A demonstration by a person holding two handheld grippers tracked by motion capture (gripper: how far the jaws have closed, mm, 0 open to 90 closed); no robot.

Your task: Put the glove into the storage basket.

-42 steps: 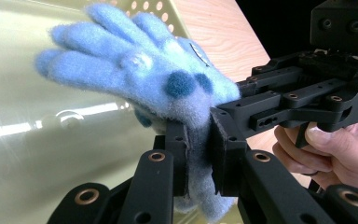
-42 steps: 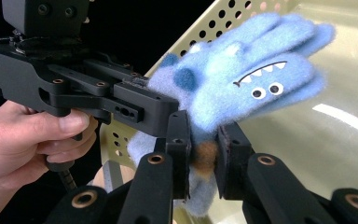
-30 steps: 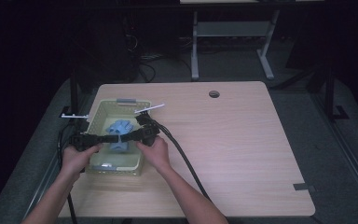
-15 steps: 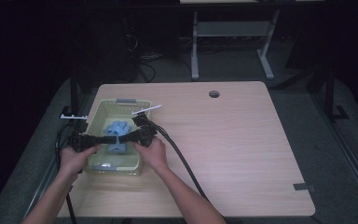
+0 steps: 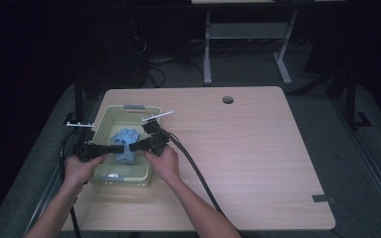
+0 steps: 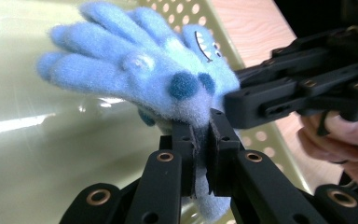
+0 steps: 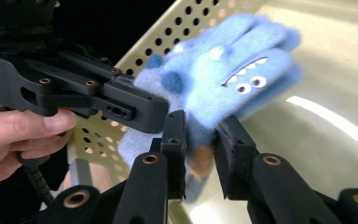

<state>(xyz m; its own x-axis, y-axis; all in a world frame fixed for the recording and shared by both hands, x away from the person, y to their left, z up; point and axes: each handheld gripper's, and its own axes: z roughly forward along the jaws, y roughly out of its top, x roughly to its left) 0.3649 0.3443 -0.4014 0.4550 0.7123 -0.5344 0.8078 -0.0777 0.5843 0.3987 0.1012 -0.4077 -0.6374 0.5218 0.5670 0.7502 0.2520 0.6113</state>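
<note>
- A fuzzy blue glove [image 5: 125, 147] is held up inside a pale green perforated basket [image 5: 104, 119], above its floor, between the two grippers.
- In the high view the glove's long axis is seen to run roughly front to back over the basket, with the fingers pointing away from the person and the cuff hanging down toward the near side.
- In the left gripper view the glove's fingers [image 6: 88, 70] are spread and directed up and to the left; in the right gripper view they point up and to the right.
- The glove is made of light blue fleece with darker blue round spots, and a small face with white teeth and eyes [image 7: 247, 79] is printed on it.
- The cuff edge is pinched tightly by the left gripper [image 6: 200, 154], whose jaws are pressed together on the fabric.
- The right gripper [image 7: 200, 154] is set around the cuff; its jaws have just been opening slightly, fabric lies between them, and the right pad appears to stand a little off it.
</note>
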